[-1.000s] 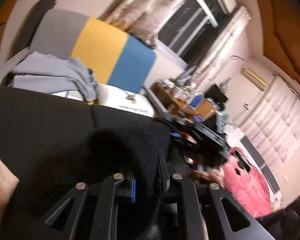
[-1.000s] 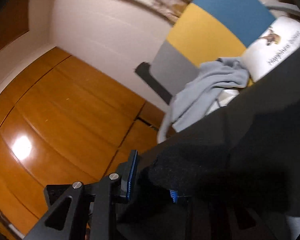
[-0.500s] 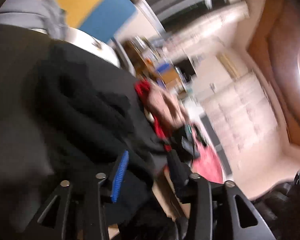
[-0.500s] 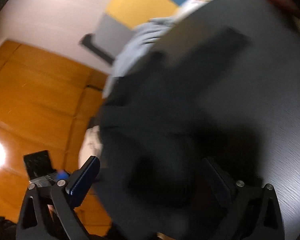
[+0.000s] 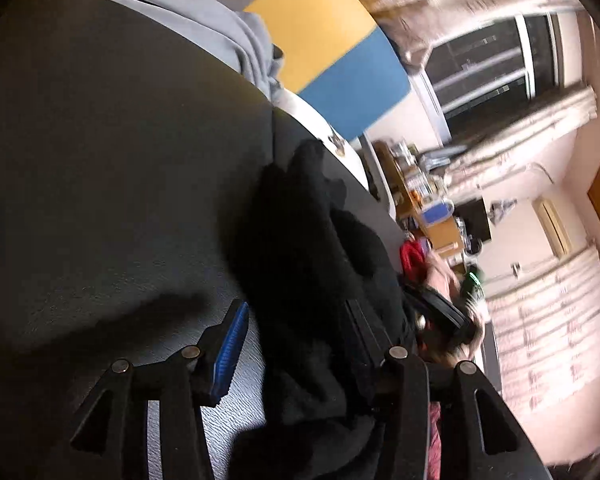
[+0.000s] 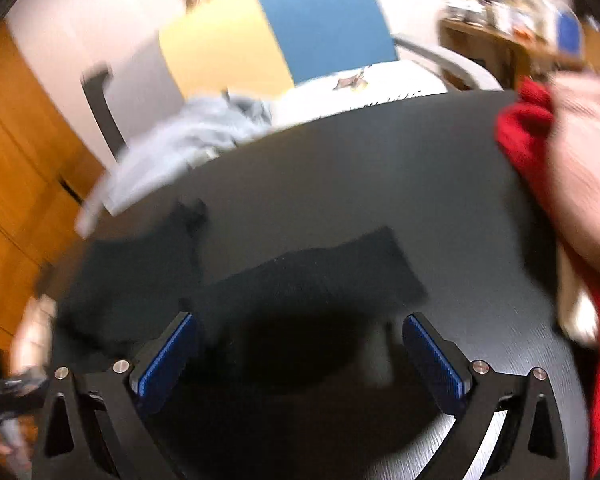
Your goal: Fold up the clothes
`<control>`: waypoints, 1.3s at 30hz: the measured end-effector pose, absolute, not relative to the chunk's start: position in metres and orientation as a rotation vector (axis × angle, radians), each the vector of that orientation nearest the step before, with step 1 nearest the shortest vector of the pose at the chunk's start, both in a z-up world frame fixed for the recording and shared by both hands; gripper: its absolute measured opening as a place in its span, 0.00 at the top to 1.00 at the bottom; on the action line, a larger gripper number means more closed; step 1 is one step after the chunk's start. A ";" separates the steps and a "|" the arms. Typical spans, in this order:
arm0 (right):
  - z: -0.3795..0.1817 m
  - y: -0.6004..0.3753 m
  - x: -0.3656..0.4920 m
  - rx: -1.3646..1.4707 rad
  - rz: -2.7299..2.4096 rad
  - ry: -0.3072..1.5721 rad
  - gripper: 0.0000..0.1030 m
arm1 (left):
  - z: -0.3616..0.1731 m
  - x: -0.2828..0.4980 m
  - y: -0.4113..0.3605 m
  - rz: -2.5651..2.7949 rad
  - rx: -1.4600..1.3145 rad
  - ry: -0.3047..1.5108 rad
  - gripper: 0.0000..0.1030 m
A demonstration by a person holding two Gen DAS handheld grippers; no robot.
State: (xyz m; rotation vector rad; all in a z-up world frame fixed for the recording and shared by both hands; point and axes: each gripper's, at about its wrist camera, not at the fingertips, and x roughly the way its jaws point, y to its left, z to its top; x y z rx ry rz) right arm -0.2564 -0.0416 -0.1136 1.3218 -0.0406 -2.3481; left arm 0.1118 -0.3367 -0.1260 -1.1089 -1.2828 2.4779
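Note:
A black garment [image 5: 308,240] lies bunched on the dark table [image 5: 120,140]. My left gripper [image 5: 296,340] is open, its fingers on either side of the black cloth. In the right wrist view the black garment [image 6: 308,276] lies folded flat on the table [image 6: 380,160], just ahead of my right gripper [image 6: 300,352], which is open and empty. The right view is blurred.
A grey garment [image 6: 188,140] hangs at the table's far edge, also in the left wrist view [image 5: 204,24]. A grey, yellow and blue panel [image 6: 268,36] stands behind. A hand and red sleeve [image 6: 560,168] are at the right. A cluttered desk [image 5: 424,200] stands beyond.
Both grippers were shut on the black garment a second ago and have opened. The garment now lies on the table. Both cameras have swung.

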 end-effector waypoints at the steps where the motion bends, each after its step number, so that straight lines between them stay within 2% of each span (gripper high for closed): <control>1: -0.121 -0.057 -0.265 1.351 -2.348 0.054 0.00 | -0.123 0.117 -0.338 2.473 -1.111 -1.269 0.53; 3: -0.133 -0.069 -0.264 1.370 -2.361 0.211 0.00 | -0.122 0.119 -0.338 2.480 -1.131 -1.245 0.52; 4: -0.134 -0.079 -0.262 1.321 -2.385 0.296 0.04 | -0.122 0.119 -0.337 2.484 -1.142 -1.234 0.52; 6: -0.132 -0.081 -0.259 1.282 -2.378 0.315 0.19 | -0.126 0.120 -0.337 2.483 -1.163 -1.242 0.52; 7: -0.129 -0.081 -0.258 1.268 -2.381 0.351 0.42 | -0.128 0.120 -0.337 2.482 -1.173 -1.248 0.52; 8: -0.124 -0.078 -0.256 1.253 -2.396 0.428 0.77 | -0.131 0.123 -0.339 2.477 -1.173 -1.265 0.52; 9: -0.121 -0.074 -0.254 1.248 -2.424 0.530 0.87 | -0.133 0.127 -0.341 2.471 -1.172 -1.285 0.52; 12: -0.108 -0.044 -0.247 1.205 -2.514 0.754 0.86 | -0.138 0.141 -0.347 2.480 -1.155 -1.317 0.52; 14: -0.087 0.001 -0.253 1.223 -2.629 0.831 0.86 | -0.141 0.151 -0.350 2.487 -1.144 -1.336 0.52; 16: -0.070 0.042 -0.257 1.256 -2.742 0.847 0.86 | -0.145 0.159 -0.353 2.495 -1.144 -1.348 0.52; 21: -0.031 0.155 -0.253 1.347 -3.104 0.696 0.85 | -0.154 0.171 -0.352 2.489 -1.156 -1.363 0.52; 22: -0.025 0.164 -0.248 1.321 -3.162 0.626 0.79 | -0.154 0.172 -0.351 2.486 -1.157 -1.362 0.52; 24: -0.019 0.152 -0.238 1.237 -3.118 0.453 0.59 | -0.155 0.173 -0.349 2.482 -1.158 -1.359 0.52; 25: -0.015 0.147 -0.233 1.195 -3.091 0.370 0.37 | -0.155 0.172 -0.348 2.476 -1.156 -1.358 0.52; 26: -0.012 0.141 -0.228 1.153 -3.062 0.290 0.22 | -0.156 0.172 -0.347 2.464 -1.153 -1.356 0.51; 27: -0.009 0.136 -0.223 1.112 -3.031 0.211 0.18 | -0.157 0.171 -0.346 2.446 -1.154 -1.361 0.51; 28: -0.007 0.127 -0.219 1.078 -2.984 0.146 0.15 | -0.159 0.170 -0.346 2.425 -1.156 -1.367 0.51; 31: -0.031 0.051 -0.219 1.087 -2.639 0.128 0.14 | -0.153 0.153 -0.338 2.405 -1.159 -1.343 0.50; 35: -0.088 -0.055 -0.228 1.164 -2.361 0.371 0.14 | -0.148 0.126 -0.324 2.384 -1.169 -1.292 0.46; 39: -0.127 -0.098 -0.237 1.234 -2.260 0.386 0.14 | -0.149 0.099 -0.302 2.456 -1.249 -1.149 0.50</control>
